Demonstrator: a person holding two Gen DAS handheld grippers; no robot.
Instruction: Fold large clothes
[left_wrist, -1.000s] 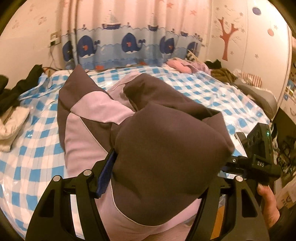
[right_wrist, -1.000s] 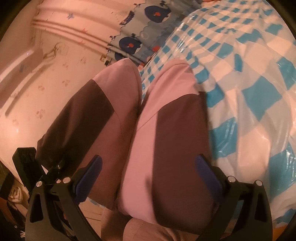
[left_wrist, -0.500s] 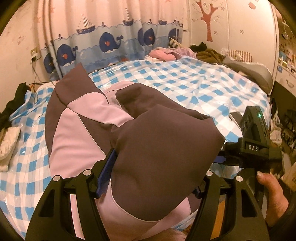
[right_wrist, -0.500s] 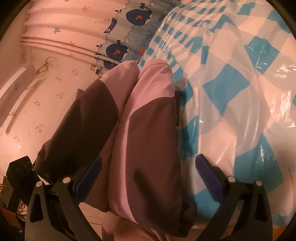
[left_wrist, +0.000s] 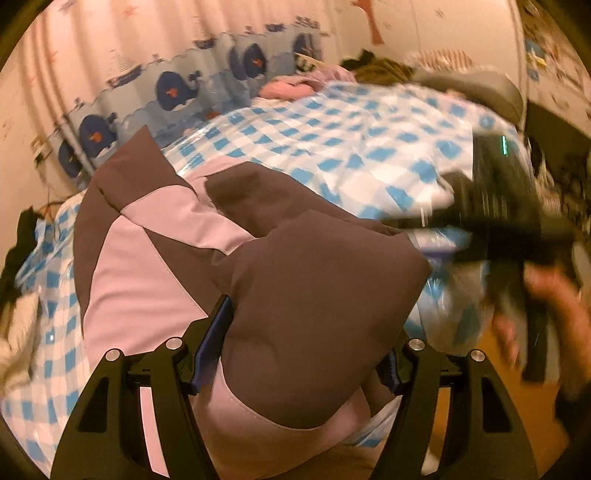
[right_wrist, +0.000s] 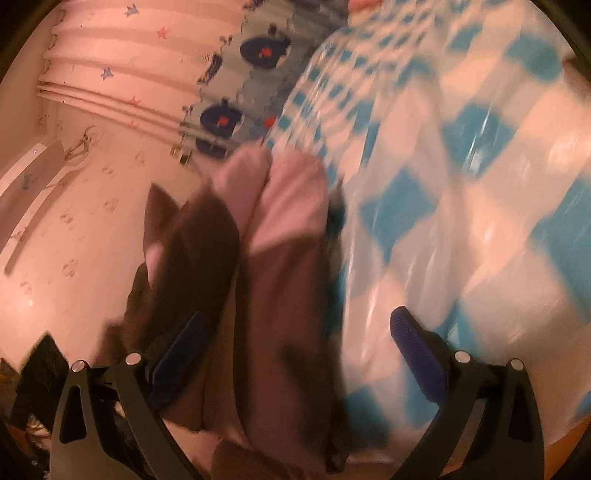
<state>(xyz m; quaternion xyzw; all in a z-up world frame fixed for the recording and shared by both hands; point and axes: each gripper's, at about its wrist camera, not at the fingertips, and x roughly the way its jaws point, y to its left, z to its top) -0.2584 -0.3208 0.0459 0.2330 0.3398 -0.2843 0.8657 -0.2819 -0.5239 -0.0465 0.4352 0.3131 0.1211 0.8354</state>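
Garment: a brown-and-pink padded jacket (left_wrist: 155, 266) lies on the blue-checked bed cover (left_wrist: 332, 147), its near end bunched up toward me and the rest stretched away toward the whale-print curtain (left_wrist: 173, 88).
Left gripper: my left gripper (left_wrist: 295, 354) has its blue pads (left_wrist: 212, 343) set wide, with a thick brown fold of the jacket filling the space between them. I judge the fold is gripped, though the fabric hides the contact on the right pad.
Right gripper: my right gripper (right_wrist: 291, 347) stands wide apart. The jacket (right_wrist: 266, 258) runs past the left pad (right_wrist: 177, 354); the right pad (right_wrist: 413, 347) sits over bare cover (right_wrist: 461, 184). Nothing is pinched here as far as I can see. From the left camera it shows as a dark blur (left_wrist: 506, 206) at the jacket's right side.
Step in hand: I read this as mid-fold, with the near end doubled over and the left side carrying it.
Next move: lay the lifted fold flat on the body of the jacket, edges lined up. The right side needs a fresh hold on the hem or a press to flatten.
Caution: both views are smeared, so I can't tell exact edges.
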